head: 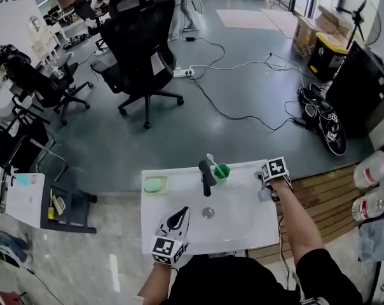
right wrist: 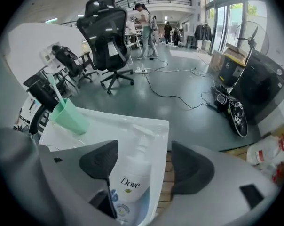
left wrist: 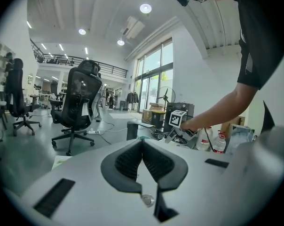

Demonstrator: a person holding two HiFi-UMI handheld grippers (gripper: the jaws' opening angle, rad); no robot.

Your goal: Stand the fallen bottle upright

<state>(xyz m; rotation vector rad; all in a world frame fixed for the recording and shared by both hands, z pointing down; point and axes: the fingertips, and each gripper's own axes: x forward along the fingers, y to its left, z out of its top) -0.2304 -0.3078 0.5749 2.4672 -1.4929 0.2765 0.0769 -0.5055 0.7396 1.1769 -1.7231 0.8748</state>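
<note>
Bottle: was found lying on its side directly below the right gripper, between its half-open jaws, not yet pressed | handling: judged light, smooth, slippery; the mid-body should be taken, not the pump | left gripper: closed, empty.

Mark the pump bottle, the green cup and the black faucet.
pump bottle (right wrist: 129, 185), right gripper view, on its white body by the label.
green cup (right wrist: 69, 117), right gripper view, on its side wall.
black faucet (head: 206, 176), head view, on its spout.
</note>
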